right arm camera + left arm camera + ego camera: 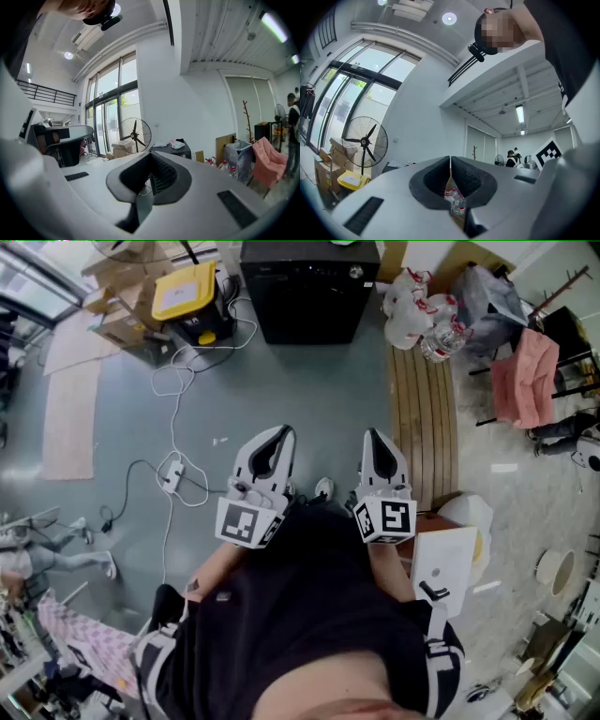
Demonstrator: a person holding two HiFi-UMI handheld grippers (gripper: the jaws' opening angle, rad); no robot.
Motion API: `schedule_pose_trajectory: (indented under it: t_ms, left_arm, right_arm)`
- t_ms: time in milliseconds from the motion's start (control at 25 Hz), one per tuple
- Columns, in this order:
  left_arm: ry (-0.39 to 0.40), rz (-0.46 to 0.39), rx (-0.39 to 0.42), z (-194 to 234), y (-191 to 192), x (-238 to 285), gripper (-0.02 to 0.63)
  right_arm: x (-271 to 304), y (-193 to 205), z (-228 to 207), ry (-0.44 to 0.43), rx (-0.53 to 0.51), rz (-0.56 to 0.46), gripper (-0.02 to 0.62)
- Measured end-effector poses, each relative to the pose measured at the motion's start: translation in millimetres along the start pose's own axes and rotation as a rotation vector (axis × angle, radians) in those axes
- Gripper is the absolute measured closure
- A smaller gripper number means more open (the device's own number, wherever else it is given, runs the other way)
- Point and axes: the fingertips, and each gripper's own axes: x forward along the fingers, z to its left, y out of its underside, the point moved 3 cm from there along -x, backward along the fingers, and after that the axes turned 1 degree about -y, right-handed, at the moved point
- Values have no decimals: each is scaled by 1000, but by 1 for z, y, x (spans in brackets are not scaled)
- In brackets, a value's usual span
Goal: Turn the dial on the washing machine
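Observation:
The washing machine [309, 292] is a black box standing on the floor at the far middle of the head view, with a small round dial [355, 273] near its top right corner. My left gripper [279, 433] and right gripper [373, 435] are held side by side in front of the person's body, well short of the machine, pointing toward it. Both are shut with nothing between the jaws. In the left gripper view the left gripper [450, 161] has its ribbed pads closed together. The right gripper [150, 165] looks the same, and the dark machine [171, 150] stands far beyond it.
A yellow-lidded box [185, 292] and cardboard boxes sit left of the machine. White cables [173, 418] and a power strip [172, 474] trail over the grey floor. A wooden pallet [422, 418], bags and bottles [422, 320] and a pink-draped chair [525, 376] are on the right. A floor fan [135, 134] stands by the windows.

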Motion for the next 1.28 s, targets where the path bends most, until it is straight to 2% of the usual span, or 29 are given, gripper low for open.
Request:
schedule_pose_trajectory:
  t_ms: [160,320,480,560,600,680,720,880,1080,1280]
  left_arm:
    - [1,8,-19,4,-3,1,578]
    - [4,-1,-6,9,-3,-1,578]
    - [2,23,-42,15,2,-4,578]
    - [5,10,-23,20,-1,-6,578]
    - [7,6,-14,21,-2,-7,578]
    - [10,13,-19,23,-2,-8,578]
    - [13,17,-23,25,-2,-8,578]
    - [25,-1,-10,44,-1,-16,578]
    - [34,30,-37,76,12,-21,578]
    - [47,69,-64,94,33,0,578]
  right_arm:
    - [4,-5,4,2,4,-1,571]
    - [3,-9,9,-2,9,-17,571]
    - [4,-16,16,-23,10,-62,571]
    - [7,-17,19,-21,28,-80,568]
    - [10,-15,19,-15,40,-74,560]
    - [18,-5,21,-9,53,-33,458]
    - [22,-1,23,-10,50,-11,437]
    - [34,8,38,3,36,15,436]
    - [55,21,54,26,23,25,436]
    - [89,31,45,38,26,37,436]
